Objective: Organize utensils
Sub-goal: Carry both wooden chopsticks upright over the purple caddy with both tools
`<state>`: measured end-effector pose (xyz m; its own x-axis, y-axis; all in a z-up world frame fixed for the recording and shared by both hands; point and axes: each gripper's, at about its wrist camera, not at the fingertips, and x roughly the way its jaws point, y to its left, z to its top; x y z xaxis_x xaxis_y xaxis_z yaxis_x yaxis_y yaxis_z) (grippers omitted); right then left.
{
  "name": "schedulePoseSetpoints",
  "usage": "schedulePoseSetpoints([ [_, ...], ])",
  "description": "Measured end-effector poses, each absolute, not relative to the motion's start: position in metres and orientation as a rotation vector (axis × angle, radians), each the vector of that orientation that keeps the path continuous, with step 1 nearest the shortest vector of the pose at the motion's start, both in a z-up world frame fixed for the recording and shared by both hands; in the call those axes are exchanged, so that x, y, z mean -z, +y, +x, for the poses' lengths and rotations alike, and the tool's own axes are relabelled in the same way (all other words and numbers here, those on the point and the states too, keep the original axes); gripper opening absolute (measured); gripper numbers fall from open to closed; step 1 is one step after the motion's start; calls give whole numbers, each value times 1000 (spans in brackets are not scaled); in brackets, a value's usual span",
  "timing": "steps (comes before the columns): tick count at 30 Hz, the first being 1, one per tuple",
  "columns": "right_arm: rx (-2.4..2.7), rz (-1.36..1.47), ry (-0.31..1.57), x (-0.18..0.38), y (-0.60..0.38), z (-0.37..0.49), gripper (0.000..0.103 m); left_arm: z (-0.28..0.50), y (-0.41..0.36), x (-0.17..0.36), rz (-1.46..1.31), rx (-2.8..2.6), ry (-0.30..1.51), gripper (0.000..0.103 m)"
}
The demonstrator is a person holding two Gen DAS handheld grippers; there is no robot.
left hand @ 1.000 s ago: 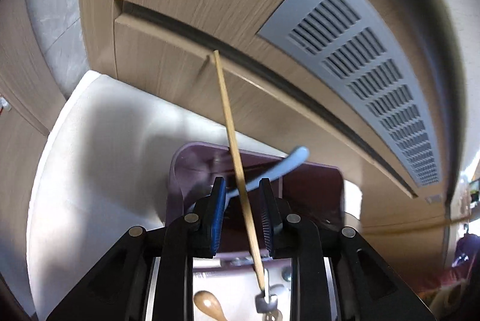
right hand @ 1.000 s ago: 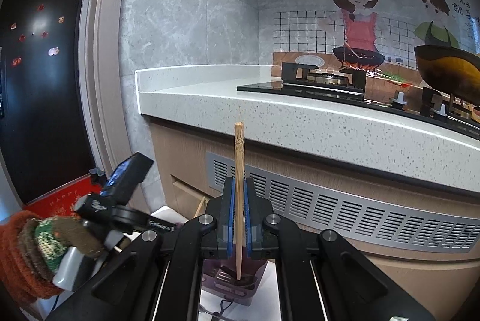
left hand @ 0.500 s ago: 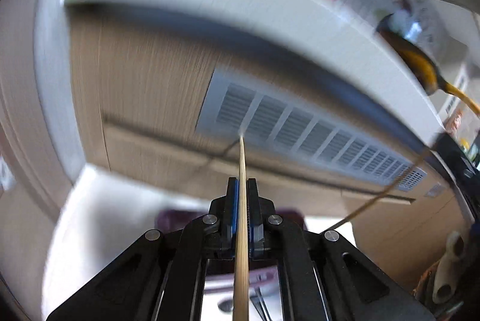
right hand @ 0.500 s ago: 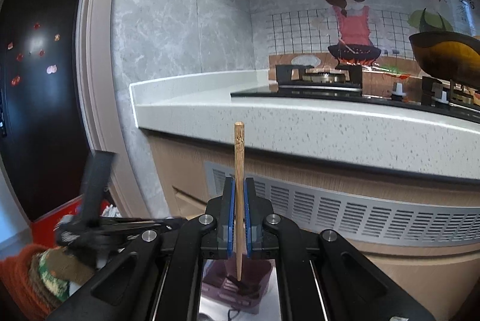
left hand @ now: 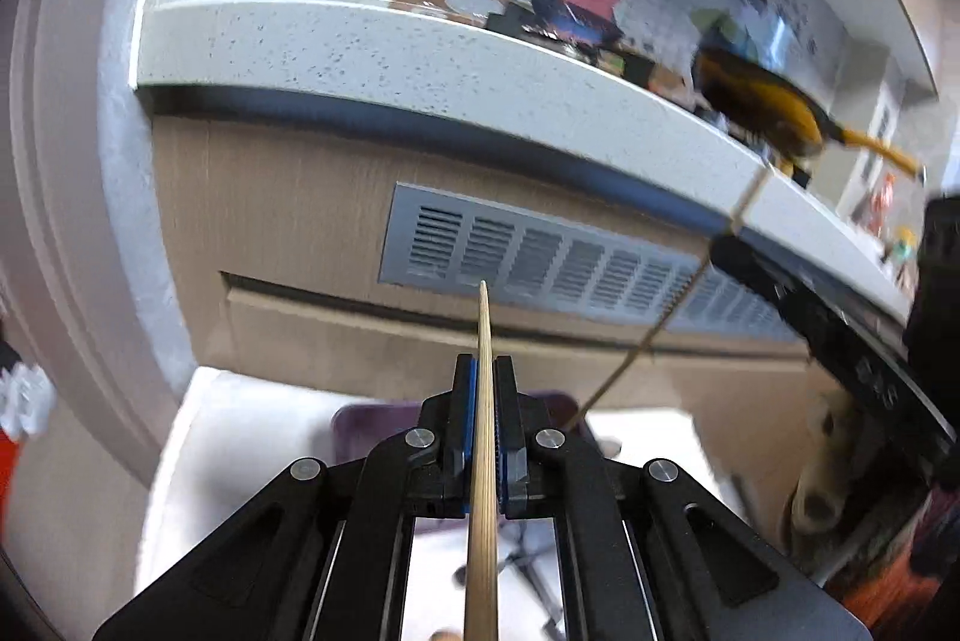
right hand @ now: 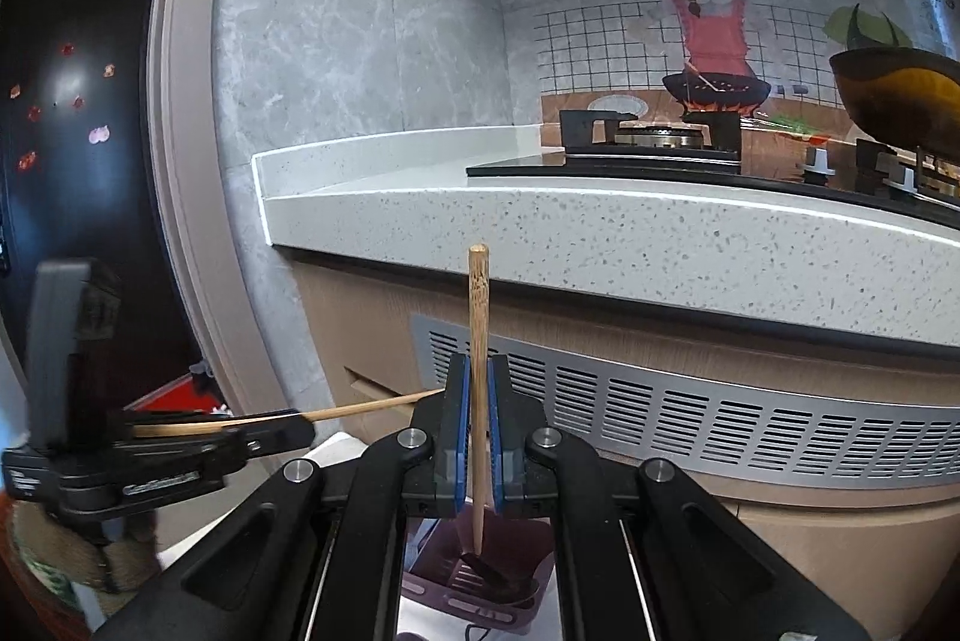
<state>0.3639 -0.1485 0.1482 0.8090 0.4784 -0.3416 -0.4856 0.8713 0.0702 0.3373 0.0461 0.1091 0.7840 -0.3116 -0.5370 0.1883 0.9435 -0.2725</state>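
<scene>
In the left wrist view my left gripper (left hand: pixel 482 371) is shut on a thin wooden chopstick (left hand: pixel 483 461) that runs forward past the pads, tip raised toward the cabinet. Behind the pads sits the purple utensil holder (left hand: pixel 366 431). My right gripper (right hand: pixel 478 371) is shut on a second chopstick (right hand: pixel 478 299), held upright, its lower tip hanging just above the purple holder (right hand: pixel 534 539). In the right wrist view the left gripper (right hand: pixel 300 428) sits low at the left, and its chopstick (right hand: pixel 372 407) points toward the right gripper's pads. A hand in a knitted sleeve (right hand: pixel 36 569) holds it.
A speckled white countertop (right hand: pixel 600 245) with a gas stove and a dark wok (right hand: pixel 900 89) overhangs wooden cabinets with a grey vent grille (right hand: pixel 720 419). The holder stands on a white surface (left hand: pixel 240 431) in front of the cabinets. A dark doorway lies at the left.
My left gripper shut on the chopstick that stood between its open fingers, then rose and tilted up away from the holder. The right gripper kept still with its chopstick.
</scene>
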Motion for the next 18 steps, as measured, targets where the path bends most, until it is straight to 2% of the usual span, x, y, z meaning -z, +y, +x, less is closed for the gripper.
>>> schedulePoseSetpoints([
  [11, -489, -51, 349, -154, -150, 362, 5, 308, 53, -107, -128, 292, 836, 5],
  [18, -489, -37, 388, -134, -143, 378, 5, 328, 42, -86, -141, 304, 923, 5],
])
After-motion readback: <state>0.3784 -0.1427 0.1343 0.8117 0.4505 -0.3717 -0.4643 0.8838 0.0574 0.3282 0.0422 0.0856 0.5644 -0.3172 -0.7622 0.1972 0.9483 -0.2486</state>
